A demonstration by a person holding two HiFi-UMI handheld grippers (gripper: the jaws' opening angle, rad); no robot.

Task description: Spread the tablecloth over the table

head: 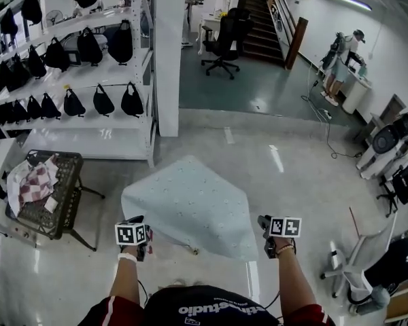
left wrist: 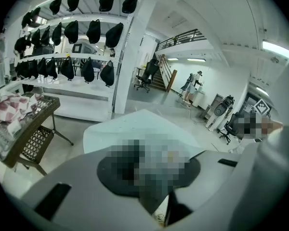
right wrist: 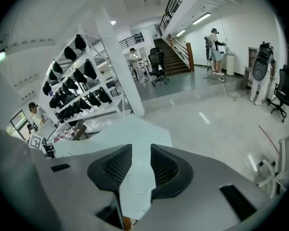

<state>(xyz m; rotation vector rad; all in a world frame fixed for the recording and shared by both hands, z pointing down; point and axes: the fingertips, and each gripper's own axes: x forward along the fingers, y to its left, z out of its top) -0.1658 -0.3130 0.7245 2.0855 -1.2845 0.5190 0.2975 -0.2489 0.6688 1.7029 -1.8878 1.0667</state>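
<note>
Tablecloth (head: 187, 202) is being laid across the table ahead, its near right corner being pinched in the right gripper (right wrist: 141, 165), the left gripper (head: 137, 223) being held part-open by the other; corners probably want pulling evenly, low.

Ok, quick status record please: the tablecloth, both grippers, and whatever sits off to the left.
tablecloth: pale blue, spread open ahead of both grippers
right gripper: jaws closed on the tablecloth's near edge
left gripper: tablecloth runs between the jaws; a blurred patch hides whether they press it
table: not visible under the tablecloth
to the left: mesh stand holding a checked cloth
</note>
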